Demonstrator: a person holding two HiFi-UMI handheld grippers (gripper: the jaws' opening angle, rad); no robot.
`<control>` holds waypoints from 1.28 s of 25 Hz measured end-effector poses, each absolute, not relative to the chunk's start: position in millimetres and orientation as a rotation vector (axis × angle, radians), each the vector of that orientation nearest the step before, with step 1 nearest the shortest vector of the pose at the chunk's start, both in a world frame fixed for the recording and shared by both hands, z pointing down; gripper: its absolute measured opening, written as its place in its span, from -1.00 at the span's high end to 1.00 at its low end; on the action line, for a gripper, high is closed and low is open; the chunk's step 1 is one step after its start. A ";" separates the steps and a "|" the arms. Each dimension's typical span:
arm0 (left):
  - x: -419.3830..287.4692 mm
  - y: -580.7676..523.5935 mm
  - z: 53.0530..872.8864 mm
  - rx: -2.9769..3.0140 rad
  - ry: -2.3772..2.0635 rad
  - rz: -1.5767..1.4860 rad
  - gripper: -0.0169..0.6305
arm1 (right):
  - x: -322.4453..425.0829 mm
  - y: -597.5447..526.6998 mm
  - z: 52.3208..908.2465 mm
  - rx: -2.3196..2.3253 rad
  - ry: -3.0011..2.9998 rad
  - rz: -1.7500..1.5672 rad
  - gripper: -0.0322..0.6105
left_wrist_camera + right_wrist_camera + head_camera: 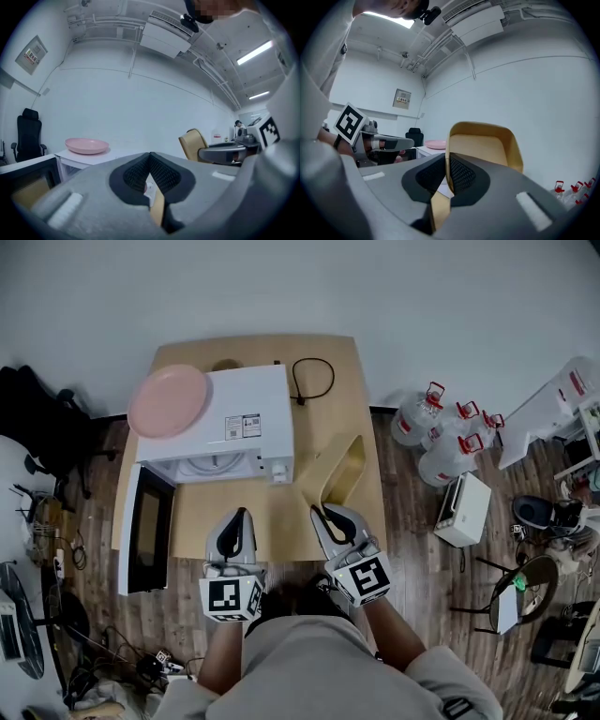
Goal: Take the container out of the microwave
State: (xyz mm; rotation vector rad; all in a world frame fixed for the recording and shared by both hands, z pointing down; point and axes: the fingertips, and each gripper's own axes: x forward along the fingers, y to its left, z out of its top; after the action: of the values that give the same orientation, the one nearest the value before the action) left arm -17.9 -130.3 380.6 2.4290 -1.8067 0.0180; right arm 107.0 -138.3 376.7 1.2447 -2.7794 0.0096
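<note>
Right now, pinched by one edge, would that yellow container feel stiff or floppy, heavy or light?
Probably stiff: the container holds its shape though the right gripper pinches only one rim. Likely light, since that small pinch carries it tilted. Its smooth wall might slip.

Wooden table point(352, 418) stands against a plain white wall point(394, 287). Floor point(422, 559) around the table is dark wood plank. Black office chair point(42, 418) is to the table's left. Water jugs point(441, 442) stand on the floor to its right. Ceiling strip lights point(255, 51) are lit.
</note>
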 end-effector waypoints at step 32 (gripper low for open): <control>-9.5 -122.3 350.9 2.494 -1.825 -0.034 0.94 | 103.9 -133.5 342.4 1.256 -2.817 -0.084 0.81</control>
State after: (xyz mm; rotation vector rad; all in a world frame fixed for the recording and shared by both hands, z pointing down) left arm -9.5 -122.3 350.9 2.4936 -1.8251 -0.0344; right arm 103.9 -133.5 342.4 1.2565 -2.8167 -0.0841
